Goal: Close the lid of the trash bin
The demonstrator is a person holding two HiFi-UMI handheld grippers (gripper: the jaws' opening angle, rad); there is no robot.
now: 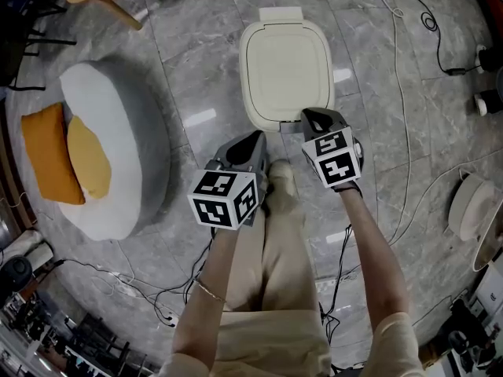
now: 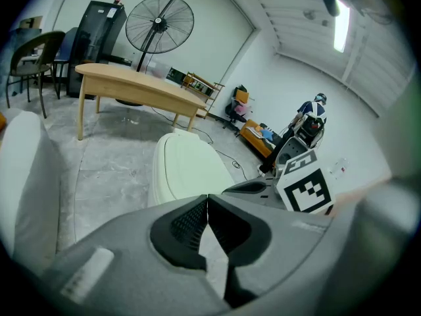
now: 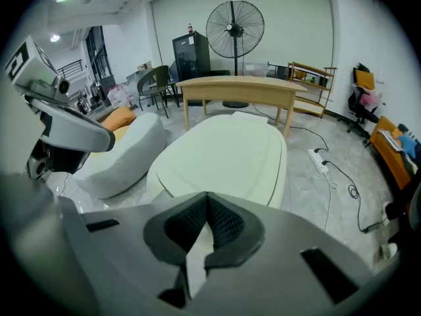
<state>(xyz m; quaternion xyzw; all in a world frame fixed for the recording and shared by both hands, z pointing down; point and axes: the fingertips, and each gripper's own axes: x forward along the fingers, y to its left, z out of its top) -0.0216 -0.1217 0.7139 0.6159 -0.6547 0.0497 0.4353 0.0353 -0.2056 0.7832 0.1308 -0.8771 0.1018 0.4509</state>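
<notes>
Lying flat on the trash bin (image 2: 159, 183), the lid (image 1: 284, 65) looks shut, so the left gripper (image 1: 253, 141) and right gripper (image 1: 317, 118), both closed and empty near the bin's front, should just lift away.

Smooth matt plastic trash bin (image 1: 284, 61) on glossy marble-look floor (image 1: 196, 45).

A long wooden desk (image 3: 238, 86) stands on the grey marble floor (image 1: 196, 45). Behind the desk rises a tall pedestal fan (image 3: 235, 22). A black cabinet (image 3: 191, 54) stands behind the desk's left end, with a dark chair (image 3: 154, 81) beside that end. A low wooden shelf (image 3: 309, 74) stands right of the desk. A white power strip (image 3: 318, 160) lies before its right end. A grey beanbag (image 3: 128, 147) with orange cushions (image 1: 49, 154) sits front-left of the desk.
</notes>
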